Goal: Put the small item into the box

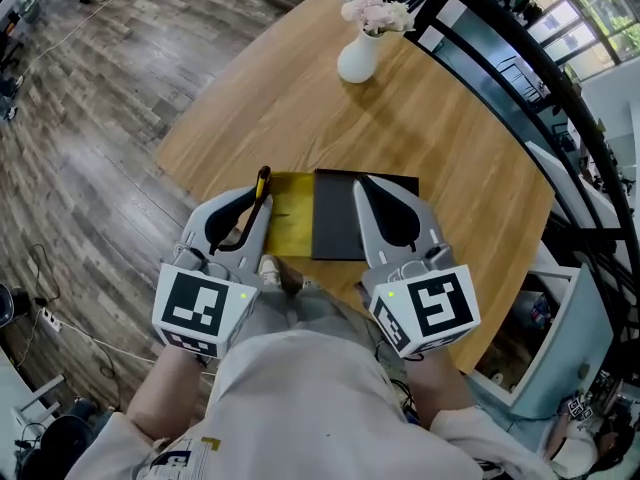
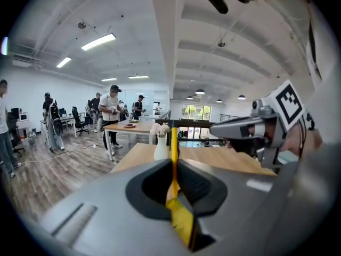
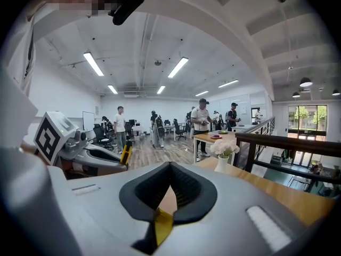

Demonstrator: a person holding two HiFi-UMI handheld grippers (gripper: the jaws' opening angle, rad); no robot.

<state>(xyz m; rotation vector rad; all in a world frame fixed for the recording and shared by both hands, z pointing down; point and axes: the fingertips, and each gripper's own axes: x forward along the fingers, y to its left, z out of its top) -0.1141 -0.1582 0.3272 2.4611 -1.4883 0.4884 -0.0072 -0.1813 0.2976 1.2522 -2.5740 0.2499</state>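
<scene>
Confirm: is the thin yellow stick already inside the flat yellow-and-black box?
No, the thin yellow stick stands upright, clamped in the left hand-held gripper, not in the flat yellow-and-black box.

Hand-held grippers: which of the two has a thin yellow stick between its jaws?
The left hand-held gripper: the yellow stick juts out beyond its jaw tips. Nothing juts from the right hand-held gripper.
</scene>
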